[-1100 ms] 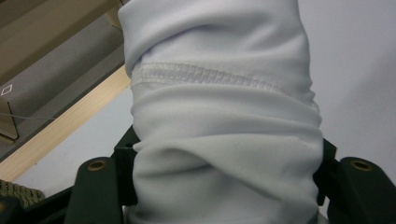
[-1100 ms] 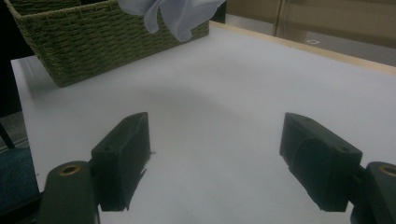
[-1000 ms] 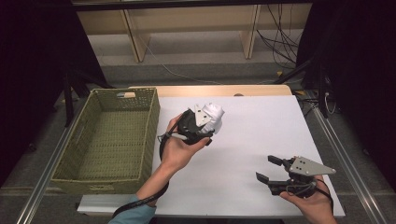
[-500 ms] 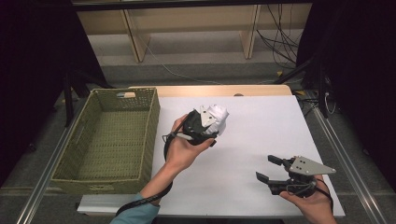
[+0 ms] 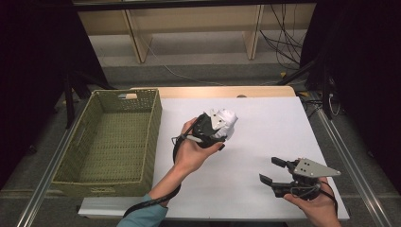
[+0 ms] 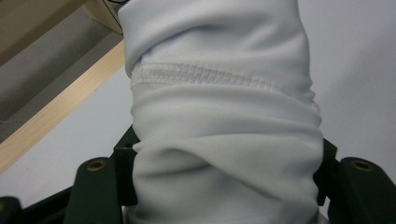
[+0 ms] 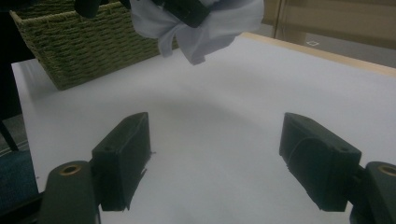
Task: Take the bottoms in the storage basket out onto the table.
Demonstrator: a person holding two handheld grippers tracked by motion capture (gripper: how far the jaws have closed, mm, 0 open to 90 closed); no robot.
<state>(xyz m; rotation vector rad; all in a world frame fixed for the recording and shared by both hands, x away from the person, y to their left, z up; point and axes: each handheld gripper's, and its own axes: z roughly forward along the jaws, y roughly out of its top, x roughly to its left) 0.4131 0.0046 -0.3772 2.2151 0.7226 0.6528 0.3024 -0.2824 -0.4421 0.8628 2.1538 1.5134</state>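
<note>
Holding the white cloth (image 5: 226, 122) clear of the table (image 5: 265, 142), basket to its left.

Left gripper (image 5: 213, 128) is clenched on the bunched cloth, raised over the table's middle; the woven basket (image 5: 90, 142) stands just off the table's left edge (nearest this hand). Cloth hangs lengthwise out of the jaws. Right gripper (image 5: 268, 171) rests released near the front right corner, well apart.

Table (image 5: 265, 142): white top, wooden far edge.
Floor (image 5: 198, 73): grey, cables (image 5: 288, 42) at right.
Shelf (image 5: 189, 33): pale wood, behind table.
Surround: dark.
</note>
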